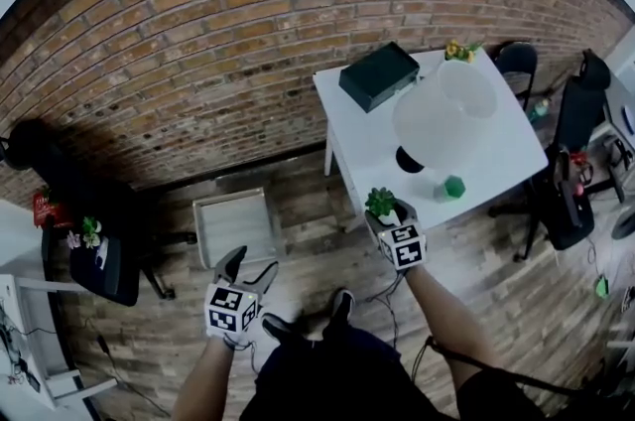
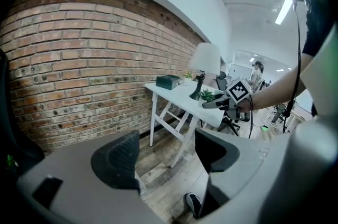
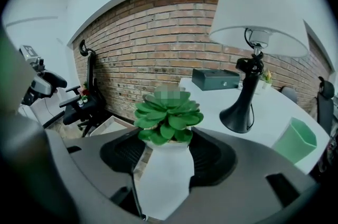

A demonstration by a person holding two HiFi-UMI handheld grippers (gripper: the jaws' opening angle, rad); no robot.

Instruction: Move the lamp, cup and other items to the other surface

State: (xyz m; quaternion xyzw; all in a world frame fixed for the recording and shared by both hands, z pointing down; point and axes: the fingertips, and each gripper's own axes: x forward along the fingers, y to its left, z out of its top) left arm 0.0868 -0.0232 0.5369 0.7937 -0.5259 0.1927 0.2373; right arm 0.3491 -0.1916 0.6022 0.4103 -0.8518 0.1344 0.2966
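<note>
An office — brick wall (image 1: 248, 42), swivel chair (image 1: 104, 260), white desk (image 1: 501, 156).

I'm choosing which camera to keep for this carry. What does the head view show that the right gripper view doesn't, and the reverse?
Only the head view: the left gripper, open and empty, and the person's shoes on the floor. Only the right gripper view: the fingers of the right gripper pressed on the white pot, and the lamp's black stem under the shade. Both: the succulent, lamp, dark box, green cup and white table.
</note>
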